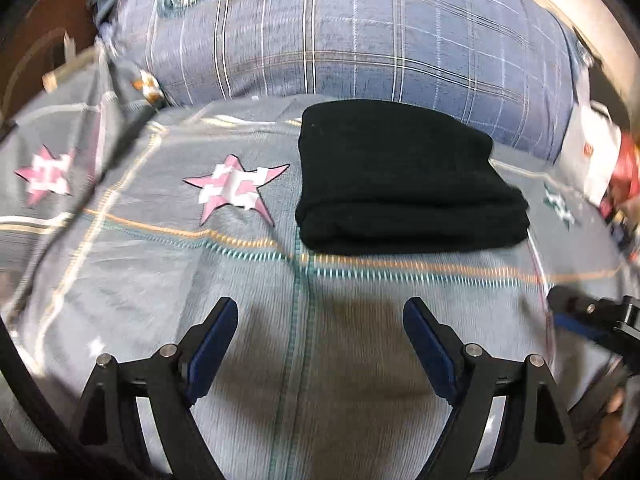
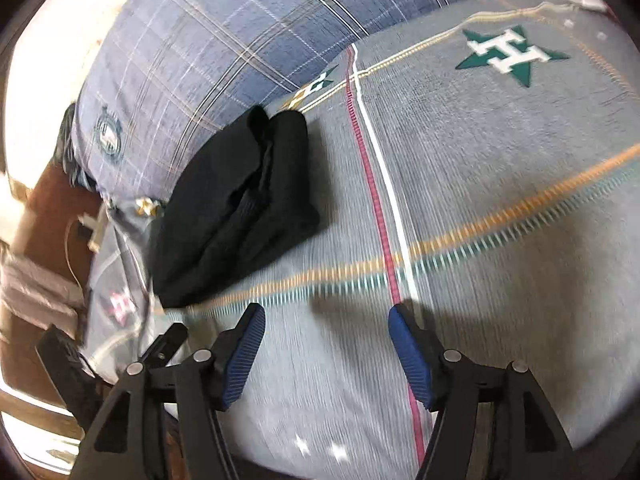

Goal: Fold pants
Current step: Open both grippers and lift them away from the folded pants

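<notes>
Both tools hang over the bed, nothing between their blue pads. Left tool (image 1: 320, 320) stands wide open above the grey sheet (image 1: 240, 300); past it, a pink star (image 1: 236, 190) lies left of the folded black pants (image 1: 400, 184), which rest on the sheet against a plaid pillow (image 1: 340, 36). Right tool (image 2: 326, 326) is open too, the pants (image 2: 236, 208) ahead to its left, a green star (image 2: 512, 54) far right.

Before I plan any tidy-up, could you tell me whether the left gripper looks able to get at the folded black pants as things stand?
Probably yes. The left gripper is open and empty, and the folded black pants lie straight ahead of it on the bedsheet; only bare sheet shows between them.
</notes>
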Demonstrator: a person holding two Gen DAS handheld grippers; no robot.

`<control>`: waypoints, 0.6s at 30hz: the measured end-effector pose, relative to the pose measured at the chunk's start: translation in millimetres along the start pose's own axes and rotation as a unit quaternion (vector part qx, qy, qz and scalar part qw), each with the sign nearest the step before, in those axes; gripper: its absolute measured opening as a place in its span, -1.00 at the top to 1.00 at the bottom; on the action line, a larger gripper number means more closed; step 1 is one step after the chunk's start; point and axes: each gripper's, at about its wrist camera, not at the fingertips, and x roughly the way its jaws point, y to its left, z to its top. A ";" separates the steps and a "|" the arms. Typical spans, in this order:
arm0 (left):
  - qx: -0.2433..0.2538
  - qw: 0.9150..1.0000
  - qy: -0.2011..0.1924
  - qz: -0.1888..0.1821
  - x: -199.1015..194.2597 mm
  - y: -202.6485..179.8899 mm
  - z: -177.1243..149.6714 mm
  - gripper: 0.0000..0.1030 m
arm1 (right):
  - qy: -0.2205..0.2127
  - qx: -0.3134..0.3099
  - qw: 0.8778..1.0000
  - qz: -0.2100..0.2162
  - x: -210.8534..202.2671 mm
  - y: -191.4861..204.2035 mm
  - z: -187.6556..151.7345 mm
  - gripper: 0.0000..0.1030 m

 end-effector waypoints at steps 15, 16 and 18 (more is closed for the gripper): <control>0.042 0.990 -0.100 0.084 -54.4 -10.5 -24.0 -0.66 | -0.091 -0.099 0.991 -0.024 -32.6 46.5 -34.8 -0.35; 0.036 0.991 -0.103 0.079 -54.9 -8.9 -23.4 -0.66 | -0.094 -0.099 0.990 -0.021 -32.8 47.4 -34.6 -0.35; 0.028 0.992 -0.099 0.068 -51.9 -5.1 -20.8 -0.66 | -0.099 -0.101 0.990 -0.017 -34.9 48.5 -34.8 -0.35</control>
